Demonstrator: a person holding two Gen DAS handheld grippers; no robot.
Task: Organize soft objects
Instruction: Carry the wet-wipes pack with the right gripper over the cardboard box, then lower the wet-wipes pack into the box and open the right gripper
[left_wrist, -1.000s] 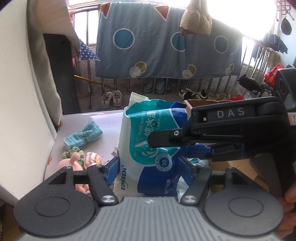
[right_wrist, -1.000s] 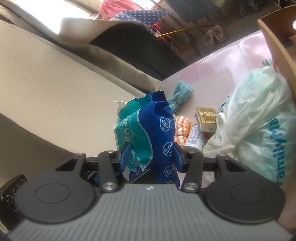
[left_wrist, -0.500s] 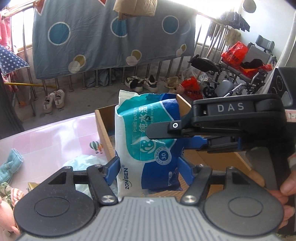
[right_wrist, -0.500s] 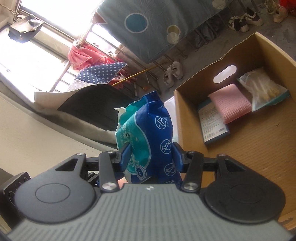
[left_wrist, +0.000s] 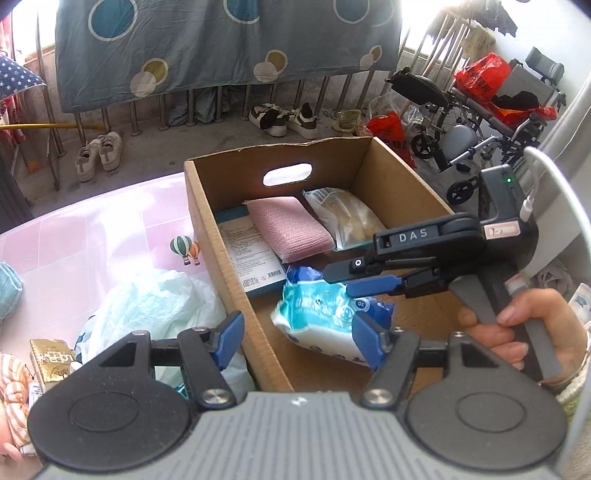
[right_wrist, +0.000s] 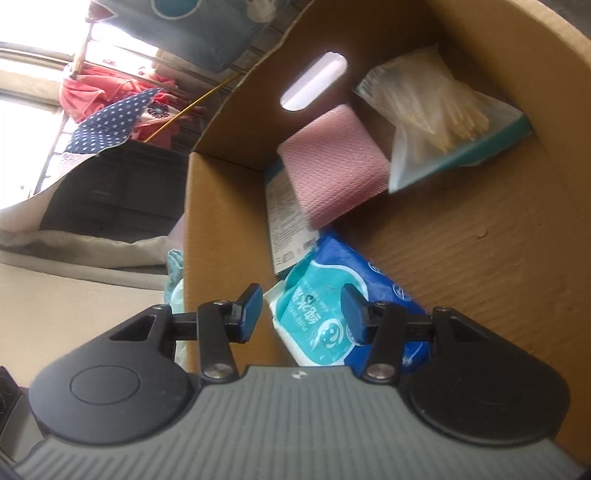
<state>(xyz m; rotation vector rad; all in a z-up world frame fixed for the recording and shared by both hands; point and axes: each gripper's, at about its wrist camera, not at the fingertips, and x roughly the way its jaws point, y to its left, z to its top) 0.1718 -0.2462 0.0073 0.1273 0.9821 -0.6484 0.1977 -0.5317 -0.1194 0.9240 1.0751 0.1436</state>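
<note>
**Desk:** Where is the pack of wipes?

**Me:** The pack of wipes (left_wrist: 317, 314) is lying inside the cardboard box (left_wrist: 207, 229), at the near end of its floor. Its top edge touches a flat printed packet (left_wrist: 251, 254). Past that sit a pink cloth (left_wrist: 288, 229) and a clear bag (left_wrist: 343, 214), up against the wall with the handle slot.

**Desk:** And your left gripper?

**Me:** My left gripper (left_wrist: 297, 341) hangs over the near rim with nothing in it. Its jaws are spread wide and closing a little. One pad is over the box wall and the other is above the wipes, and neither is pressing.

**Desk:** Is the right one gripping?

**Me:** My right gripper (right_wrist: 302, 312) points down into the box, about half open, with the wipes between and under its pads. I cannot tell whether the pads are squeezing the pack or just resting over it. My right hand (left_wrist: 517, 332) is wrapped around the handle.

**Desk:** Anything outside the box?

**Me:** There is a pale plastic bag (left_wrist: 155, 306) on the pink table (left_wrist: 92, 240), right against the box's left wall.
</note>
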